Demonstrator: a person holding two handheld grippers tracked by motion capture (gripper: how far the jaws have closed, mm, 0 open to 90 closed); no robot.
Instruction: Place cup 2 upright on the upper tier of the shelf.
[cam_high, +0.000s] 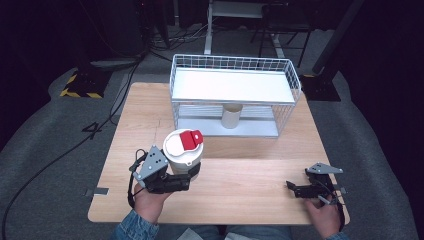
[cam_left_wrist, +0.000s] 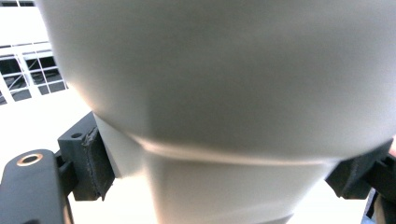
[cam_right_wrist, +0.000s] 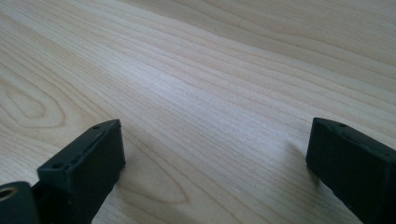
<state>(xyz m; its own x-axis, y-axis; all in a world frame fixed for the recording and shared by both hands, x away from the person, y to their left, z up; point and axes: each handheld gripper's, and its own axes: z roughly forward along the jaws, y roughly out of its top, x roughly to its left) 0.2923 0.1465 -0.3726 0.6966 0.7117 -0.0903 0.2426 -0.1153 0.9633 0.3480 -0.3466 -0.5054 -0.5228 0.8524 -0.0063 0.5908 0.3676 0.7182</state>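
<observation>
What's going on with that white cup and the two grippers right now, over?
Left gripper shut on white cup, red-tabbed lid on. Right gripper open, nothing in it, low over the table. Wire rack ahead, path clear.

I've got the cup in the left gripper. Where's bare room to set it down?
The cup is clamped in the left gripper. Bare tabletop lies between it and the right gripper. The wire rack has a free top shelf; its lower shelf holds a cylinder.

Apparently a "4" on the floor (cam_high: 93, 130)
</observation>
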